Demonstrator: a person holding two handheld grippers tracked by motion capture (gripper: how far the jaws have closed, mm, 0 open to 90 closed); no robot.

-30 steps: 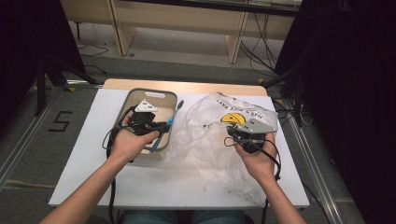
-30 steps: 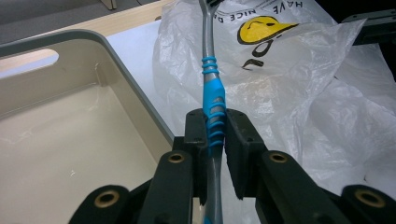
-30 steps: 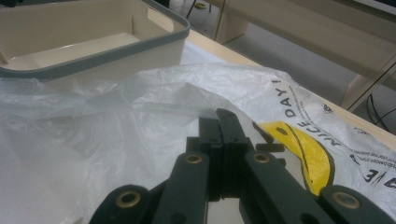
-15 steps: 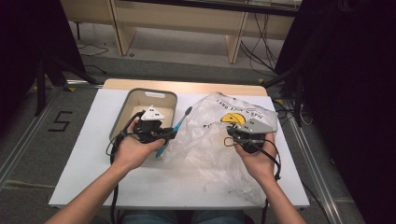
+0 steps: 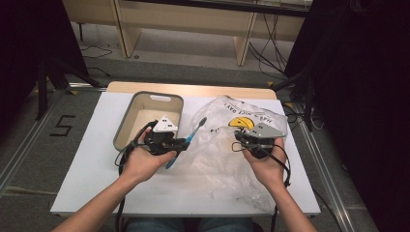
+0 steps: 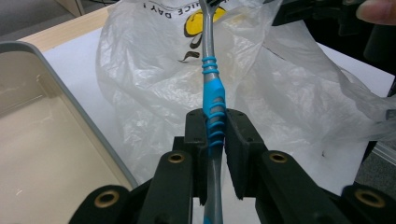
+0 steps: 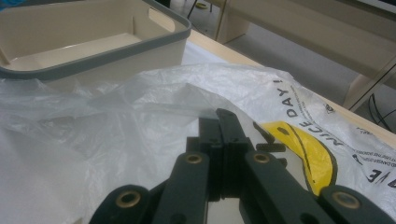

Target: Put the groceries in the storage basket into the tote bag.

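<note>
A toothbrush (image 5: 194,130) with a blue and grey handle is clamped at mid-handle in my left gripper (image 5: 182,143), just right of the bin, its head pointing up toward the bag. In the left gripper view the toothbrush (image 6: 213,95) stands between the jaws of that gripper (image 6: 215,125), with the bag behind it. A crumpled clear plastic bag (image 5: 217,154) with a yellow smiley print lies at the right. My right gripper (image 5: 240,138) is shut on a fold of it. In the right gripper view the closed jaws of this gripper (image 7: 219,122) pinch the bag film (image 7: 116,121).
A beige bin with a grey rim (image 5: 126,126) stands empty at the left back of the white table (image 5: 87,145); the bin (image 7: 100,58) also lies beyond the bag in the right gripper view. Cables trail from both grippers toward the table's front edge.
My left gripper has carried the toothbrush from over the bin to the right, toward the bag. The right gripper has held still on the bag.
</note>
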